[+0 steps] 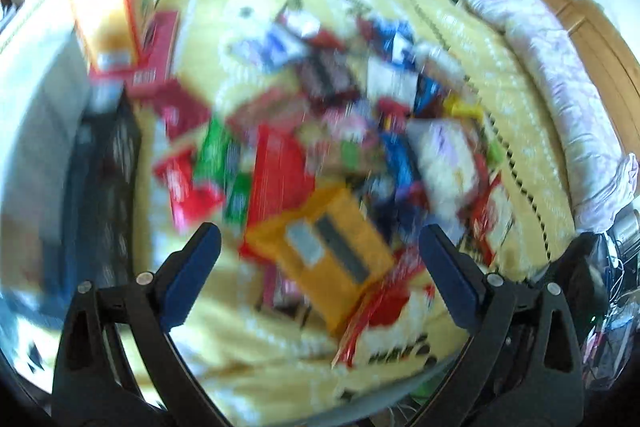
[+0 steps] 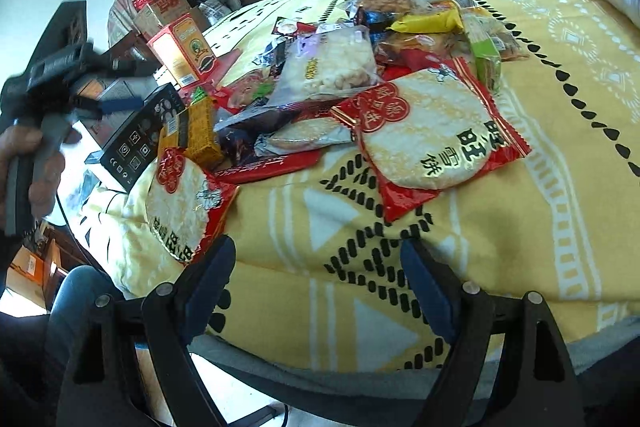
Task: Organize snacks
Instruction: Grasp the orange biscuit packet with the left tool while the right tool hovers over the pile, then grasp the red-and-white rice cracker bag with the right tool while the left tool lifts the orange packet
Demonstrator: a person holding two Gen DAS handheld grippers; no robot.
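The snacks (image 2: 360, 75) lie in a loose heap on the yellow blanket (image 2: 520, 227), with a rice cracker packet (image 2: 432, 131) at the near right of the pile and a second rice cracker packet (image 2: 184, 203) at the near left edge of the bed. Both claws are spread wide and hold nothing: the left gripper (image 1: 320, 251) hangs over an orange packet (image 1: 332, 255), its view blurred, while the right gripper (image 2: 316, 267) hovers over bare blanket. Sorting looks barely begun; next, one claw must drop onto a single packet and close.

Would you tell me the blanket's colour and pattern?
Yellow blanket with white and black geometric motifs; clearest in right wrist view.
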